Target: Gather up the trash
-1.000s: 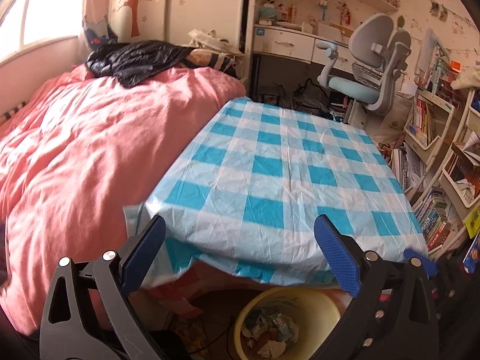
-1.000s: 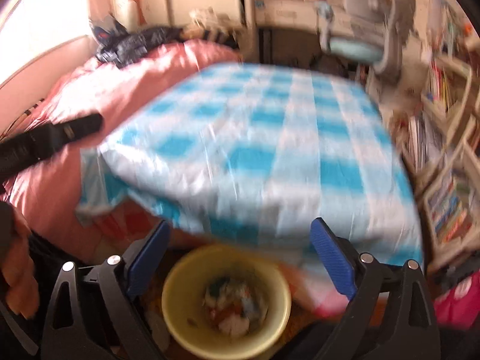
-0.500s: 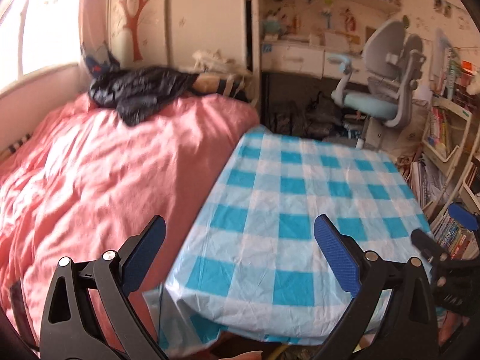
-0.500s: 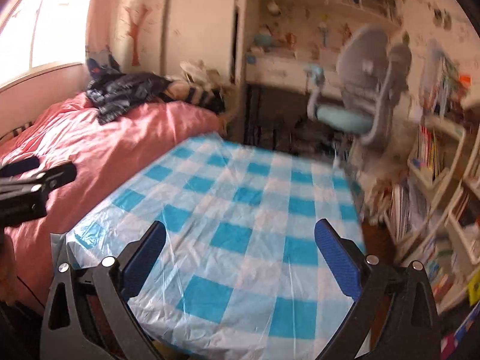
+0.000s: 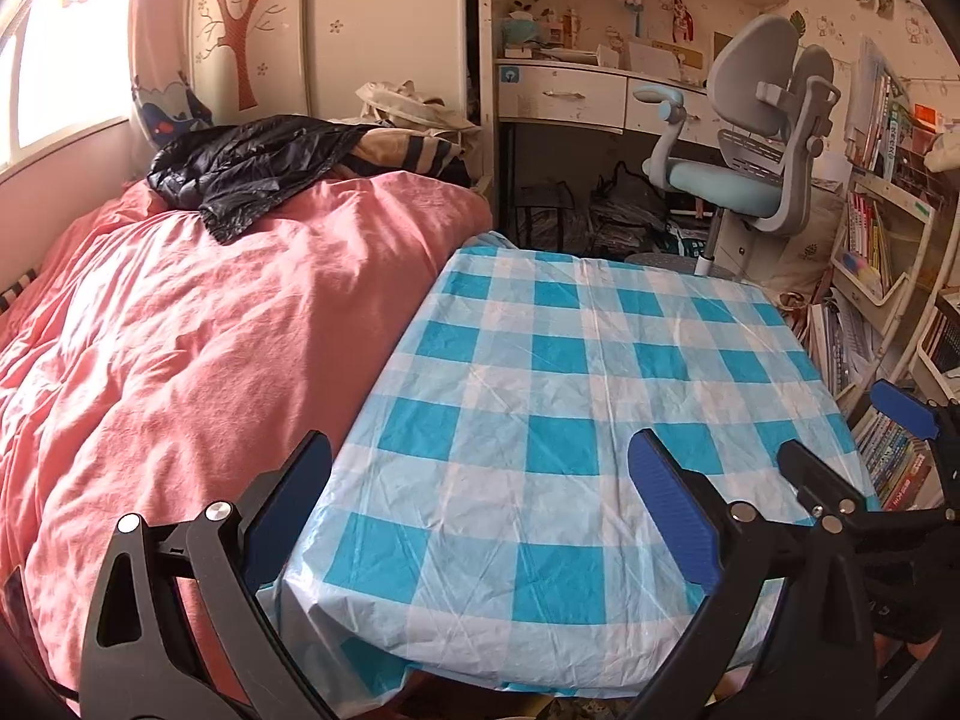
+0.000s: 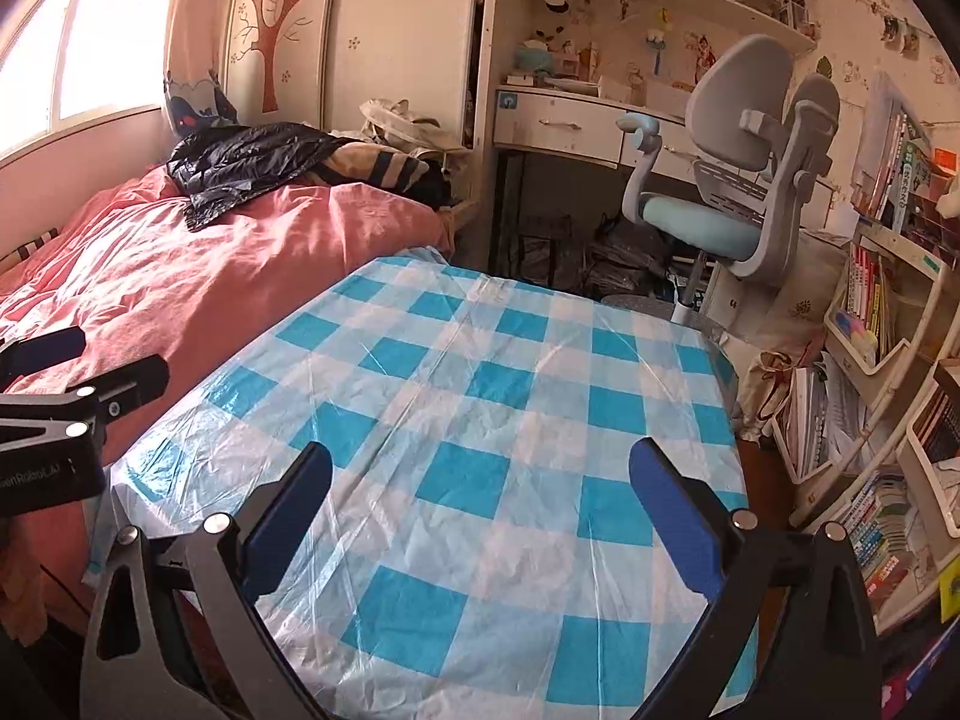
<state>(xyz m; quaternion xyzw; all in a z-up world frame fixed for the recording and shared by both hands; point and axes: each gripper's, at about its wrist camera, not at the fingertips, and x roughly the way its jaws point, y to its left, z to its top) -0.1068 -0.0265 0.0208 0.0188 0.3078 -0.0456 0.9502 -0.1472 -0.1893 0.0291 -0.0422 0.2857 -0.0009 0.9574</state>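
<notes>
Both grippers up, over tablecloth (image 5: 540, 420).

Both tongs have risen above the checked tablecloth (image 5: 540, 420); the yellow bin has dropped from view
</notes>
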